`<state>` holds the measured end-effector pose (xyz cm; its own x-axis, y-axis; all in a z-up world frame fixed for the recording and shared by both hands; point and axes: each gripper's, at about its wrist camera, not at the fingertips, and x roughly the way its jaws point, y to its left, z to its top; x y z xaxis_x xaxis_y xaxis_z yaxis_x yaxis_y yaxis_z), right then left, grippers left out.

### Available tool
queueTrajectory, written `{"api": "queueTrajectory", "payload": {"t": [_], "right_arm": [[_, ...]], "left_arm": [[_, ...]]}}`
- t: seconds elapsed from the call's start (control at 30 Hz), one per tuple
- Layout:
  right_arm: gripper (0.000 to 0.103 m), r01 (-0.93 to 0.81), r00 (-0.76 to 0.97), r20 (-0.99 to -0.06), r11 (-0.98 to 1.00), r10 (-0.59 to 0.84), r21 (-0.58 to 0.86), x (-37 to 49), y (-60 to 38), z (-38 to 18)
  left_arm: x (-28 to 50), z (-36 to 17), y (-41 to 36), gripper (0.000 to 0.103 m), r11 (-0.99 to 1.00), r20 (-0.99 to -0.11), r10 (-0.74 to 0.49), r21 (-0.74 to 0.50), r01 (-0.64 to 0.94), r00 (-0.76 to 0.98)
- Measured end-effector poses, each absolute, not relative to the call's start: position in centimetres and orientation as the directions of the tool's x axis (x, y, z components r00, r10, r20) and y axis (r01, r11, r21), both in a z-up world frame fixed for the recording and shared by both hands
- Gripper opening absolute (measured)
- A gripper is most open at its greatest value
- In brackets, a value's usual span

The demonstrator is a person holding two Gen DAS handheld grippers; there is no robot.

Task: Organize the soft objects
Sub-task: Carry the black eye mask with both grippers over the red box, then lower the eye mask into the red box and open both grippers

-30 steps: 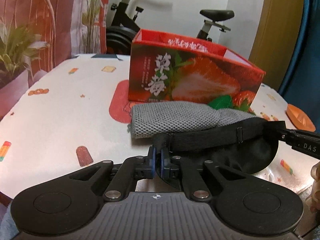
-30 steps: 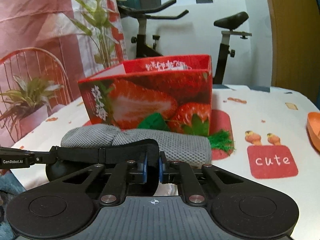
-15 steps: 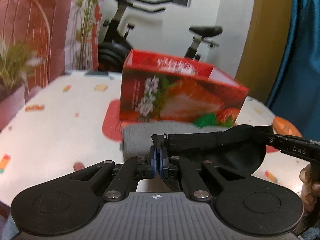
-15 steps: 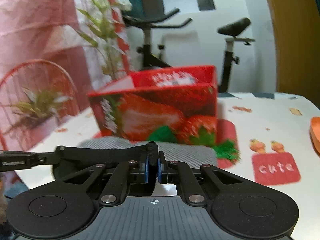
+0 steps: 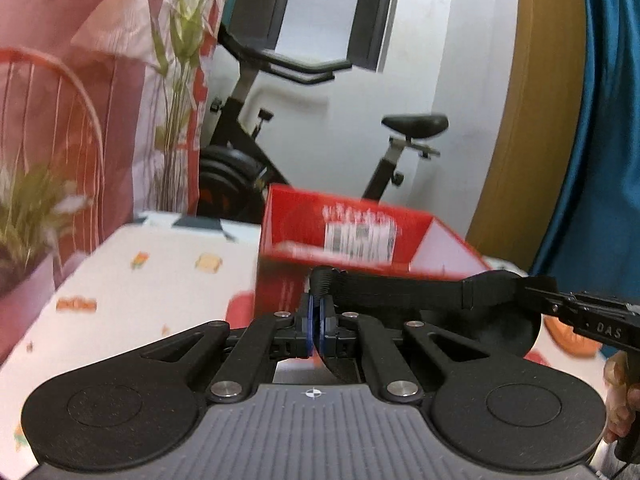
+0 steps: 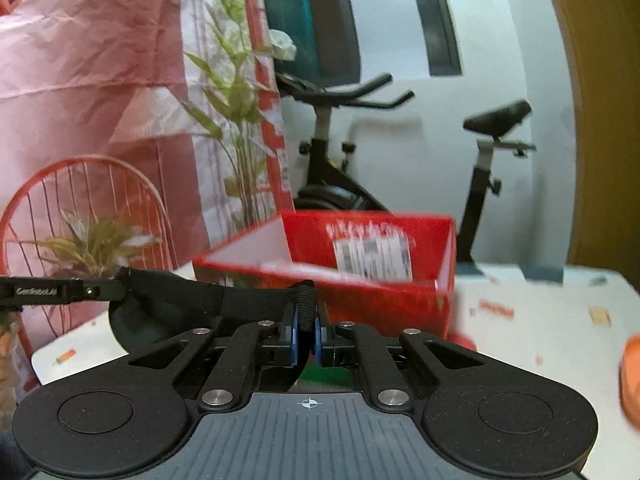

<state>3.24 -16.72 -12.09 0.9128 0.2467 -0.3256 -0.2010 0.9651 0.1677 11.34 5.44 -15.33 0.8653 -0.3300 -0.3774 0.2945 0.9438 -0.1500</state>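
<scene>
Your left gripper [image 5: 319, 322] is clamped on one end of the black eye mask [image 5: 404, 292], your right gripper [image 6: 305, 330] on the other, strap stretched between them. Red box [image 6: 372, 280] sits just ahead. Only the left view shows your hand [image 5: 622, 400]; only the right, an orange object [image 6: 631, 376].

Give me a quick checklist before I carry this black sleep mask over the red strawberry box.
1. Left gripper shut on one end of the black fabric sleep mask: ok.
2. Right gripper shut on the mask's other end: ok.
3. Elastic strap stretched between the two grippers, not drooping: ok.
4. Open-topped red cardboard strawberry box straight ahead: ok.
5. Room inside the box: cannot tell, its floor is hidden.
6. Mask's lower edge above the box's near rim: cannot tell; blurred.
</scene>
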Motion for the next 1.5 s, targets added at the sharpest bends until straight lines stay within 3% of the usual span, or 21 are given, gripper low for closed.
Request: {"api": "queueTrajectory", "payload": {"t": [0.27,0.5,0.83,1.13,1.23,1.3,1.37,1.5], "right_arm": [[0.007,-0.203,0.925,-0.301,0.971,0.234,0.129,9.3,-17.6,-7.6],[0.007,-0.168,0.893,-0.413,0.984,0.179,0.062,18.1,-18.3,-6.2],[0.007,-0.072,0.842,-0.532,0.996,0.089,0.052,27.8,-19.6,-9.5],[0.008,-0.039,0.776,-0.626,0.997,0.073,0.067,31.1,-20.2,-12.6],[0.010,-0.047,0.765,-0.638,0.996,0.088,0.081,31.3,-20.3,-12.7],[0.014,-0.036,0.762,-0.641,0.995,0.087,0.092,31.2,-20.5,-12.6],[0.033,-0.023,0.769,-0.635,0.995,0.080,0.097,30.8,-20.8,-12.3],[0.038,-0.020,0.786,-0.615,0.997,0.064,0.078,29.1,-20.8,-11.4]], "left_arm": [[16.0,-11.1,3.7,0.004,0.946,-0.340,-0.324,-0.114,0.303,0.883],[23.1,-10.6,1.7,0.004,0.959,-0.394,-0.282,-0.080,0.273,0.875],[32.8,-12.6,-1.8,0.004,0.950,-0.511,-0.295,-0.067,0.305,0.808],[36.3,-14.4,-2.8,0.007,0.939,-0.580,-0.282,-0.004,0.343,0.764],[36.0,-14.4,-3.0,0.016,0.931,-0.577,-0.285,0.022,0.363,0.766],[35.6,-14.3,-2.9,0.030,0.931,-0.575,-0.278,0.036,0.363,0.770],[35.3,-14.0,-2.5,0.050,0.937,-0.568,-0.281,0.011,0.349,0.773],[34.5,-13.5,-2.1,0.054,0.939,-0.564,-0.283,0.002,0.344,0.776]]}}
